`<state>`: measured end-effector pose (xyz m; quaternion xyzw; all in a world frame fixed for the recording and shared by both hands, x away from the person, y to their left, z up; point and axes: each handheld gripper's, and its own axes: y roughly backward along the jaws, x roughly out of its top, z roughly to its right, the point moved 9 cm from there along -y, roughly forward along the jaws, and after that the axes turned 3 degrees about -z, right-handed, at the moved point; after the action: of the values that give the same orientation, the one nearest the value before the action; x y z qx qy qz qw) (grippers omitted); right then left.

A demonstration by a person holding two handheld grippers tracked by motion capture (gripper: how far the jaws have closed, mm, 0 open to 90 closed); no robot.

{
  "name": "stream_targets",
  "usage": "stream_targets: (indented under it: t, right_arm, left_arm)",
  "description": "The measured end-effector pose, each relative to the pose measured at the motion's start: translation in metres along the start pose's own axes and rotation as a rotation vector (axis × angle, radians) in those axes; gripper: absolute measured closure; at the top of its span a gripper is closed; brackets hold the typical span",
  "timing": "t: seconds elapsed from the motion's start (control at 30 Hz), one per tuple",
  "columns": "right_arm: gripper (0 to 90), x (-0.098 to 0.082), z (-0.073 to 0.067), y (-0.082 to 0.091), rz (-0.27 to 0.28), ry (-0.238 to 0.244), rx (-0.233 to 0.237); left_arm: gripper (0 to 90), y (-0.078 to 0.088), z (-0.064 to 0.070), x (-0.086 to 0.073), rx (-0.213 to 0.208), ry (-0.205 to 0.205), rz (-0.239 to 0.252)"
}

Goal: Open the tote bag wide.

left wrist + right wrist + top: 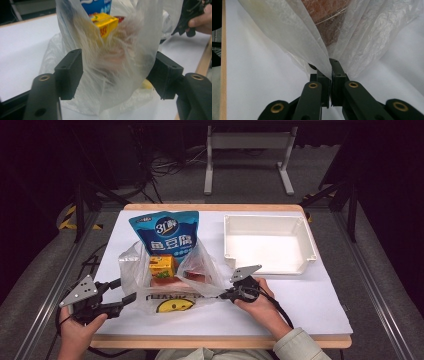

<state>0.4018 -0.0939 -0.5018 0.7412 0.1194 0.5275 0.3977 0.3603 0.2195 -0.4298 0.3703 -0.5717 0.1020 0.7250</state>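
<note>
High view: a clear plastic bag point(172, 280) is seen lying on the white table point(300, 305), left of centre in the frame, with a yellow smiley face point(175, 305) printed on its near side. A blue snack pouch point(166, 233) stands at the far end of the bag, its top rising above the plastic; a yellow carton point(162, 266) and a reddish pack point(172, 281) are seen through the film. A white tray point(270, 243) is set at upper right of the table, apart from the bag.

The right gripper point(231, 295) is held at the bag's right edge, lower centre of the frame. Right gripper view: the jaws are clenched on a gathered fold of the bag point(322, 57), the film fanning upward from between them, with the reddish pack point(324, 15) behind it.

The left gripper point(126, 292) is held at lower left of the high view, its jaws pointed at the bag's left edge. Left gripper view: the jaws are released and stand well apart, with the bag's handle loop point(117, 62) hanging between them; no pad is seen pressing on the plastic. The carton point(105, 22) is seen at upper centre, the right gripper at upper right.
</note>
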Motion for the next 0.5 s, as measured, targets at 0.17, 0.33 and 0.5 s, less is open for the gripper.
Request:
stream_targets:
  t: [0.17, 0.33, 0.5]
  right_arm:
    - [87.6, 0.0, 0.0, 0.0, -0.001, 0.0, 0.002]
    - [87.7, 0.0, 0.0, 0.0, 0.001, -0.001, 0.002]
    - [88.6, -0.001, 0.0, 0.0, -0.002, 0.001, 0.004]
  left_arm:
    - [60.0, -0.003, 0.001, -0.001, -0.019, -0.008, 0.002]
    - [88.5, -0.008, -0.003, -0.013, -0.032, 0.009, -0.054]
    - [90.0, -0.015, -0.008, -0.029, -0.047, 0.05, -0.122]
